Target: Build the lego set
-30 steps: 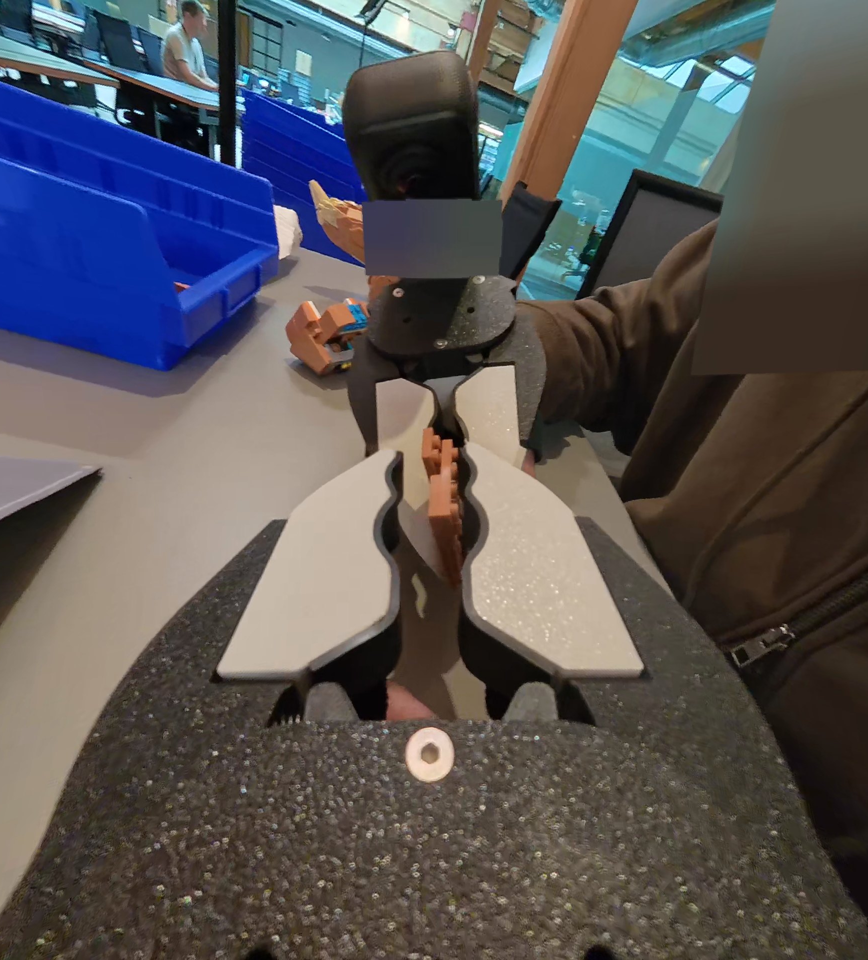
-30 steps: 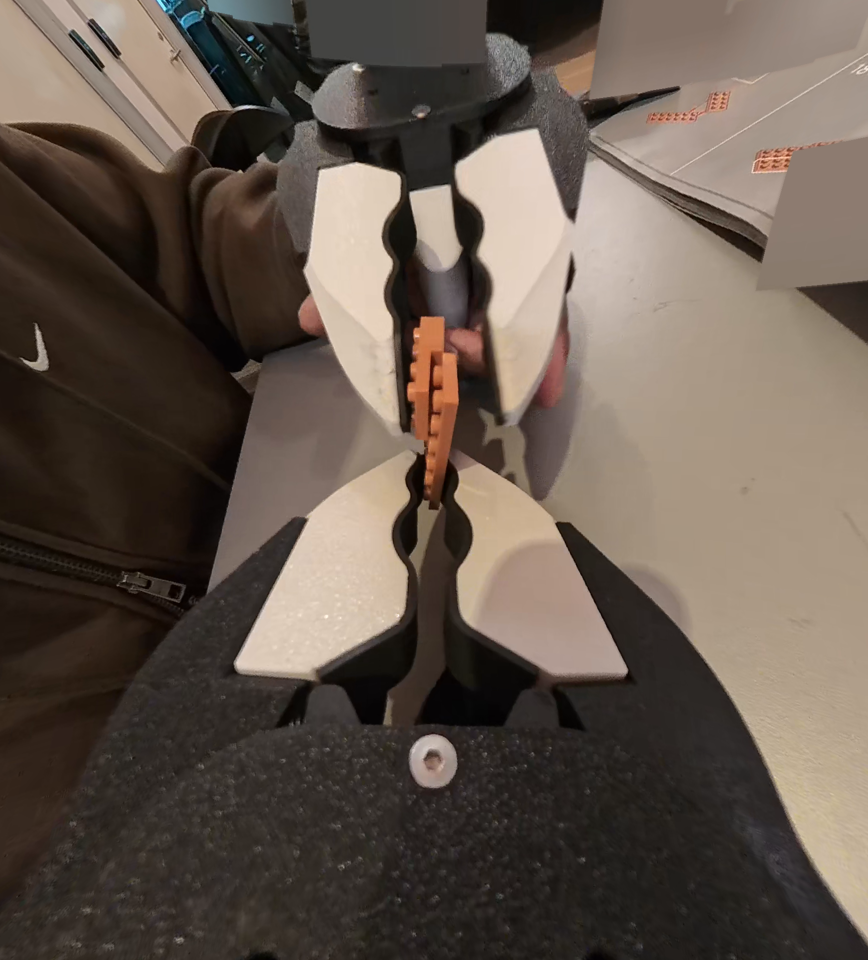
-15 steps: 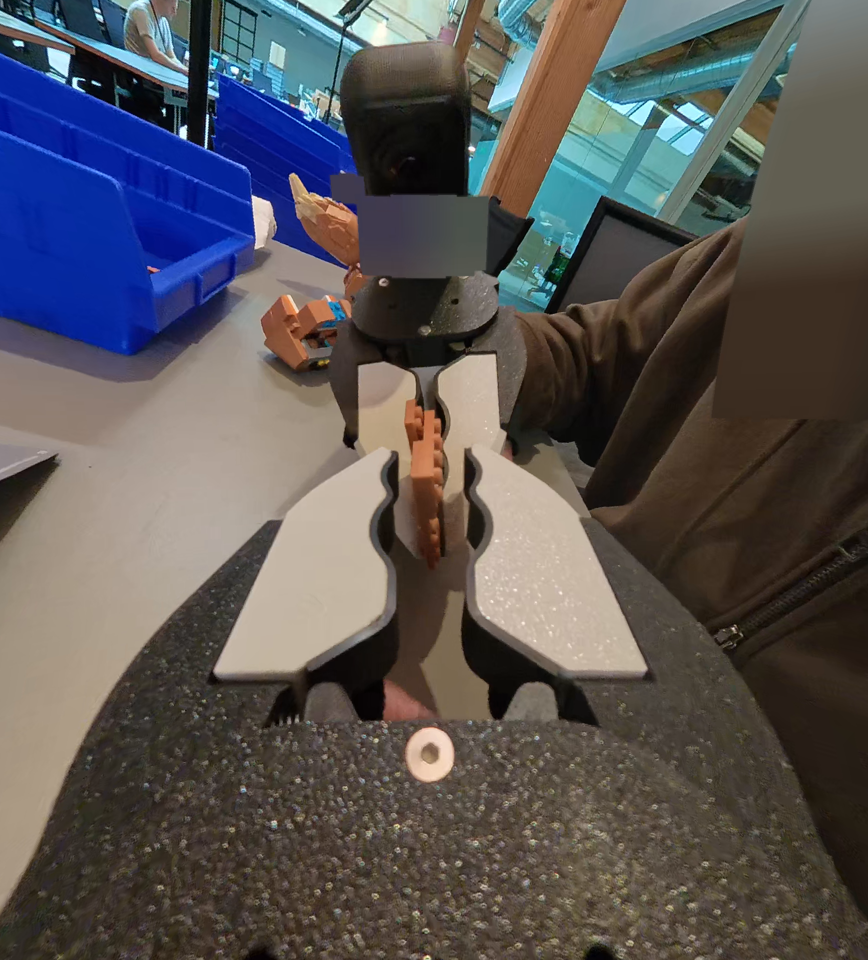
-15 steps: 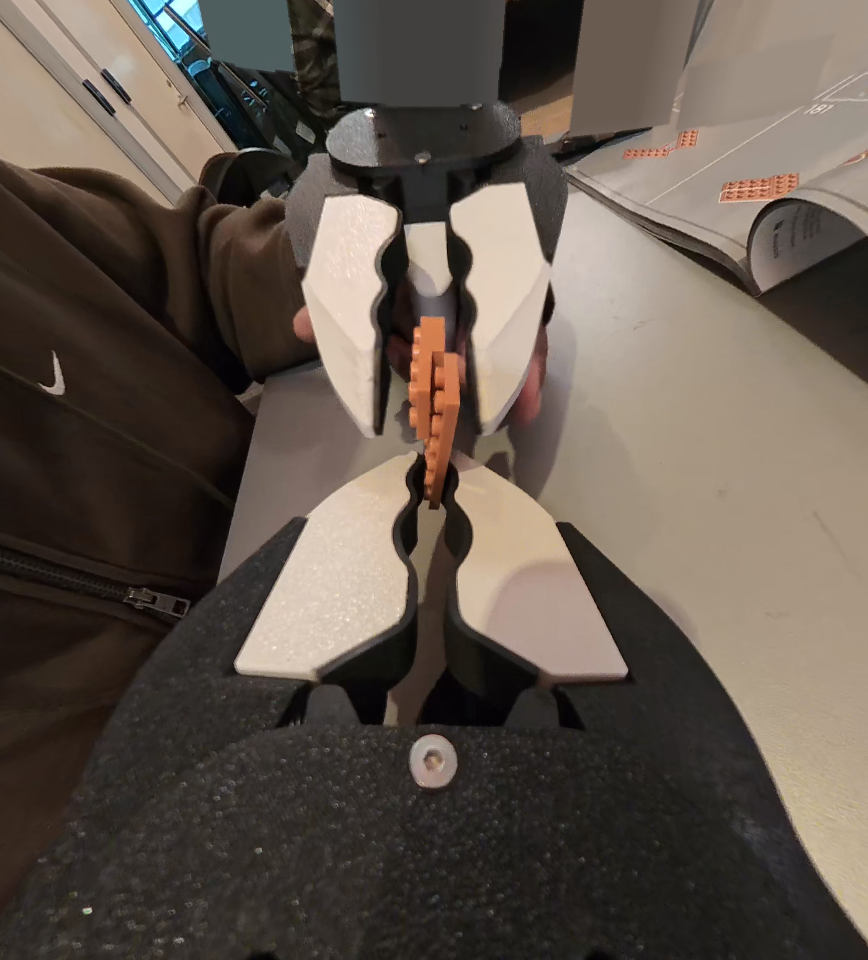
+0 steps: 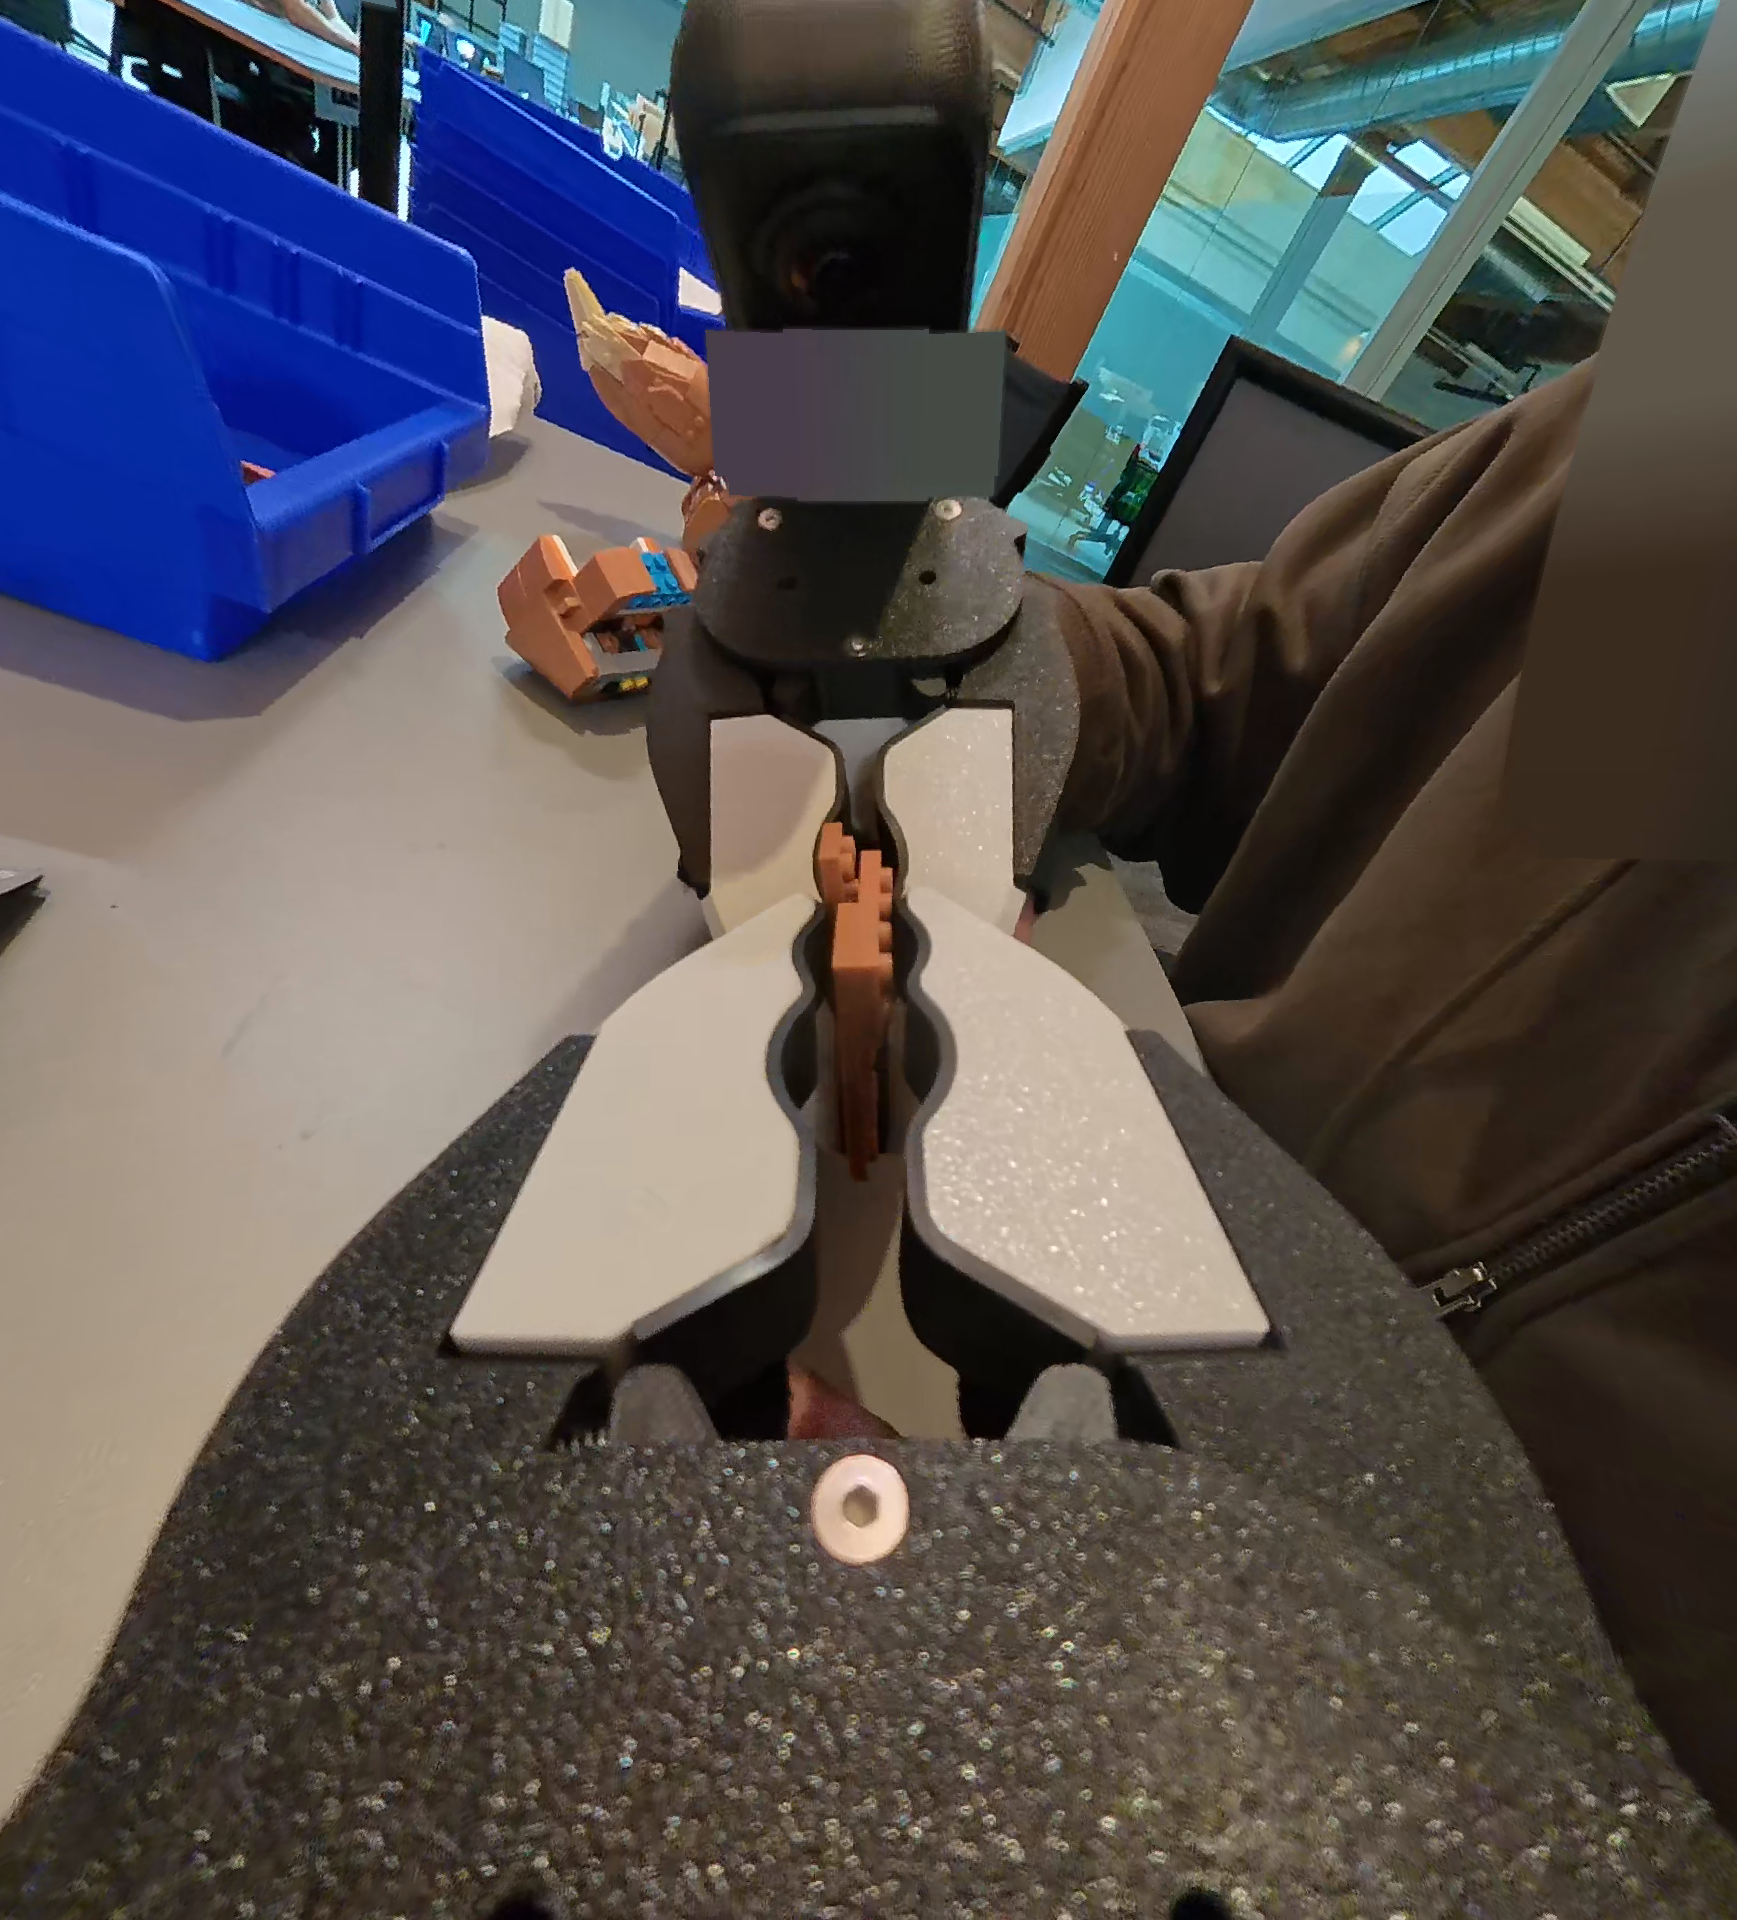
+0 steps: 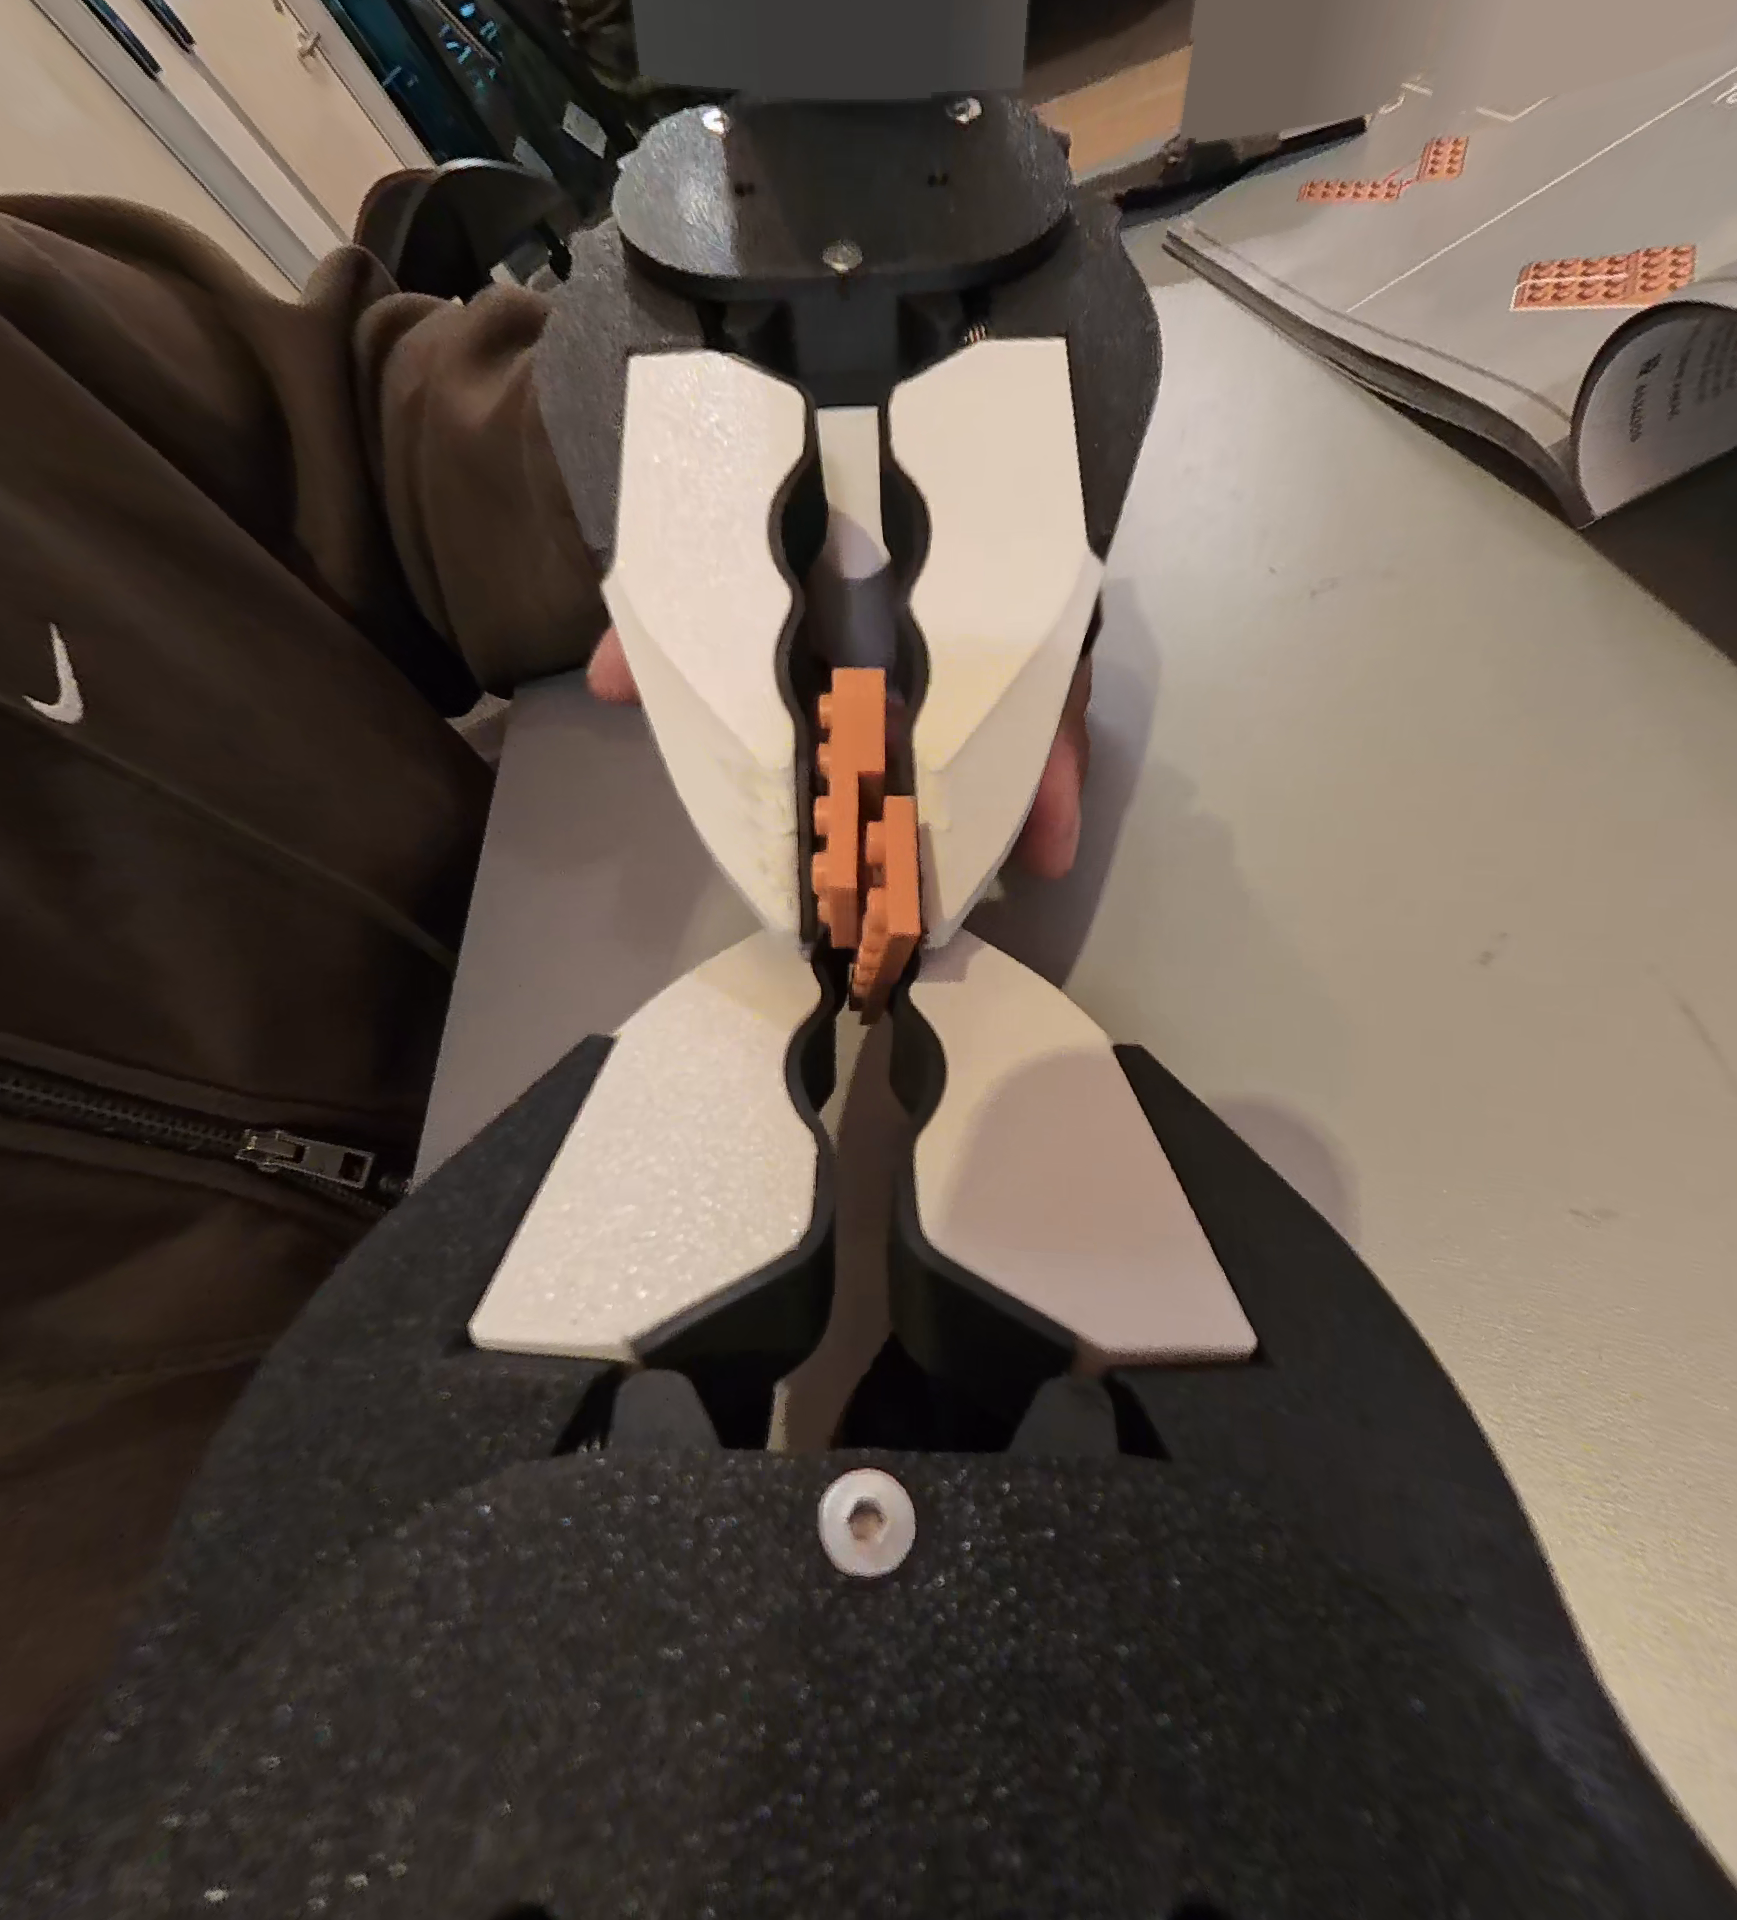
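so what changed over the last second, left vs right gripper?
The left gripper opened around the half-second mark, slid further along the brown lego plates and has closed on them again, now deeper between its fingers. The right gripper kept its pinch on the plates' other end throughout. The two grippers stay tip to tip above the table; the blue bins and lego figure pieces haven't moved.

Left hand-held gripper (image 5: 859, 940) and right hand-held gripper (image 6: 859, 971) tip to tip, both clamped, brown-sleeved arms behind
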Demonstrator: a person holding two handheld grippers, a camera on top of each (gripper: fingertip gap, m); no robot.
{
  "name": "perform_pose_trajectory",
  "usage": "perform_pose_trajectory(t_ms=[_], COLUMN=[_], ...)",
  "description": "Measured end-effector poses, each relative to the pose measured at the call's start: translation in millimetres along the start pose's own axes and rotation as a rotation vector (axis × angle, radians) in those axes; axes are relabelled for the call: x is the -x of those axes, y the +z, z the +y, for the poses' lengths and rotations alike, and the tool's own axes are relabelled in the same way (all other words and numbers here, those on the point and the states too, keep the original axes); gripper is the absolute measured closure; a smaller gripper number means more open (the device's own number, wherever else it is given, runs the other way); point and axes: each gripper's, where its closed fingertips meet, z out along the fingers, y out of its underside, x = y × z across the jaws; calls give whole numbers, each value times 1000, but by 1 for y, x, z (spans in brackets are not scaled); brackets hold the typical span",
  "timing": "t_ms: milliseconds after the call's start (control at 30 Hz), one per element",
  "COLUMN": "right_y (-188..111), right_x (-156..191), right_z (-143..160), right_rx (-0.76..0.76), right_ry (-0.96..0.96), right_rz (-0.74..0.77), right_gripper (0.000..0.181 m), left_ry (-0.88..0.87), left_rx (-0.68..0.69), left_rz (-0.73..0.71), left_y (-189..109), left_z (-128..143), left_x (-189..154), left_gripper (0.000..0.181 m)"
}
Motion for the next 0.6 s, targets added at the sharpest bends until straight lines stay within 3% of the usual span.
perform_pose_trajectory(t_ms=[233, 333, 600], right_y=[3, 4, 2], right_x=[-2, -2, -4], right_z=[6, 8, 0], right_rx=[45, 58, 8], right_ry=[-27, -43, -76], right_rz=[35, 46, 62], right_gripper=[176, 176, 173], left_ry=[-12, 7, -37], left_rx=[45, 59, 5], left_rz=[-26, -12, -18], left_y=[4, 5, 2], left_z=[6, 8, 1], left_x=[3, -1, 4], left_gripper=[164, 170, 171])
